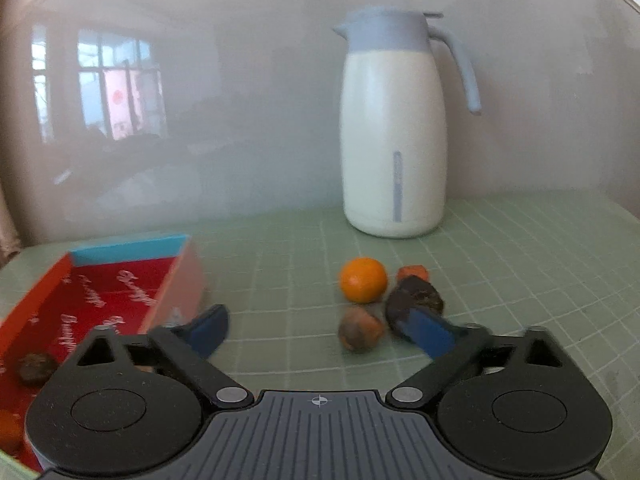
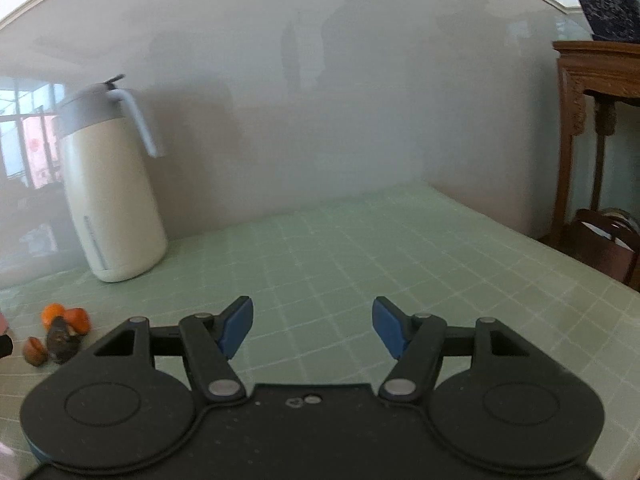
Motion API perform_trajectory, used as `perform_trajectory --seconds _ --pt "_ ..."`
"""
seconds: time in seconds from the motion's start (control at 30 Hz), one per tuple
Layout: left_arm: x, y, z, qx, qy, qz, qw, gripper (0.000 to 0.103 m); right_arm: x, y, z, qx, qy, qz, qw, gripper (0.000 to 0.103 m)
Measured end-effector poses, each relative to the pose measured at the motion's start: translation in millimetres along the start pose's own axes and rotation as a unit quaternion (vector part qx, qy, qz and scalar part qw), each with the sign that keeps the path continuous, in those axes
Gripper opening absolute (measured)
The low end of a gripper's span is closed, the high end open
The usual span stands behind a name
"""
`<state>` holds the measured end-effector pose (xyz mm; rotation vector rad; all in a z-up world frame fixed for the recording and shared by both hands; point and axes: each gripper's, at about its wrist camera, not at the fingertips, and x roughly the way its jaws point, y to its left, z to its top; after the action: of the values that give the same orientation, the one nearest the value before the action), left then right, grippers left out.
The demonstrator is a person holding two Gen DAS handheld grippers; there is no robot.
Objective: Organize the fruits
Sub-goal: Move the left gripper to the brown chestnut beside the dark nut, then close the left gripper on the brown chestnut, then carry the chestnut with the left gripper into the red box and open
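Orange (image 1: 363, 279) lies centre-right of frame beside three darker fruits, box (image 1: 120, 276) at lower left. Likely light, firm, rolls readily; grip across its middle. Left gripper (image 1: 320, 330) and right gripper (image 2: 312, 326) spread, empty.

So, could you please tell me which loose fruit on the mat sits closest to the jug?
The round bright orange: it lies farthest back, nearest the jug, and is whole and smooth, unlike the darker fruits beside it.

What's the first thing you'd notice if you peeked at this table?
The tall cream jug with a pale blue lid and handle, standing by the wall at the back of the green checked table. In front of it sits a bright orange among a few darker fruits, and left of them a red box holding fruit.
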<state>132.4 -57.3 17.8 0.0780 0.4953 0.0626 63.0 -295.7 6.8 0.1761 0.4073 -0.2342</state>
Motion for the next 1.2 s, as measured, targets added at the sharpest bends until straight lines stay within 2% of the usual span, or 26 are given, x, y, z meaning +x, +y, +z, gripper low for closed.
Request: perform_trajectory --seconds 0.03,0.07,0.33,0.43,0.6,0.7,0.83,1.2 --pt "5 -2 1 0.0 0.01 -0.004 0.9999 0.071 1 -6 0 0.005 0.0 -0.004 1.0 0.066" --pt "10 -5 2 0.001 0.02 -0.008 0.9998 0.07 2 -8 1 0.008 0.0 -0.008 1.0 0.066" --pt "27 -16 3 0.0 0.043 -0.007 0.9991 0.068 12 -24 5 0.025 0.001 -0.027 0.999 0.066" --pt "32 -17 3 0.002 0.043 -0.007 0.999 0.068 15 -32 5 0.028 0.002 -0.045 0.999 0.066" --pt "40 -22 3 0.0 0.046 -0.003 0.9989 0.066 17 -42 3 0.04 0.008 -0.049 0.998 0.066" --pt "45 -26 0 0.005 0.064 -0.013 0.9979 0.039 16 -41 2 0.036 0.007 -0.049 0.998 0.066" --pt "43 -29 -1 0.01 0.058 -0.015 0.9982 0.033 18 -36 4 0.033 0.008 -0.045 0.998 0.066" --pt "30 -25 4 0.004 0.045 -0.021 0.9987 0.033 18 -36 6 0.03 0.012 -0.04 0.999 0.066"
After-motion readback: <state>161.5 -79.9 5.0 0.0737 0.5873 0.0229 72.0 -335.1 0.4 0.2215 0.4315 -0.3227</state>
